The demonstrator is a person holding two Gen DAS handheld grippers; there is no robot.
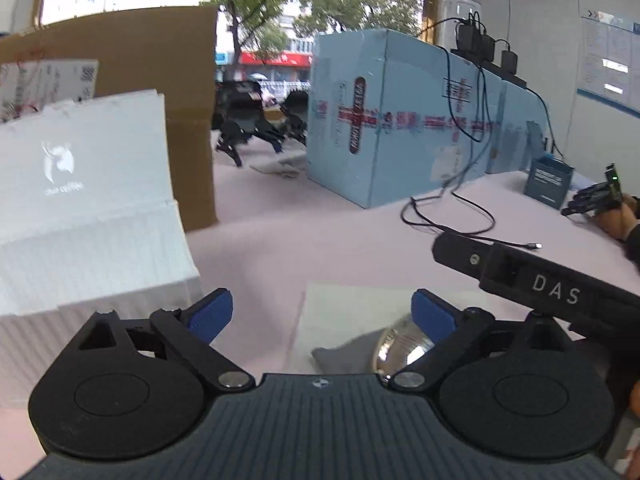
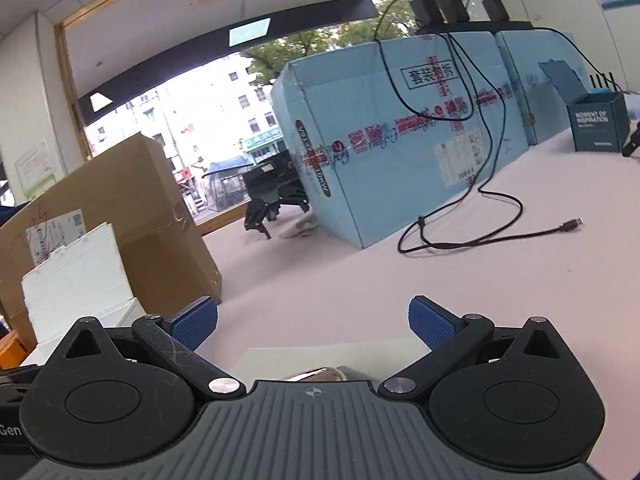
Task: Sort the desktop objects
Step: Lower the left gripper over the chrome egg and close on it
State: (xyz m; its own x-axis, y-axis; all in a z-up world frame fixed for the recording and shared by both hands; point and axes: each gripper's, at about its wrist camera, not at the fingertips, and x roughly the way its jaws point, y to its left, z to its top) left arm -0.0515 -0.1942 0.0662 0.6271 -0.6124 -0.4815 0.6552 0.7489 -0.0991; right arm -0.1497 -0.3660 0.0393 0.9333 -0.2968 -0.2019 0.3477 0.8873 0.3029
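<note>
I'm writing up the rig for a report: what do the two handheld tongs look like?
Both the left tongs and the right tongs match: a grey ribbed body, black linkage arms on round black hubs with silver pivot pins, and blue textured pads on the fingers. A black bar lettered "DAS" crosses the left view.

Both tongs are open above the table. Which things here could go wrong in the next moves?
The shiny metal object sits partly hidden under the open left tongs; being smooth and rounded, it may slip when pinched. The loose black cable lies ahead of the open right tongs and could snag. The white foam box stands close on the left and might get bumped.
</note>
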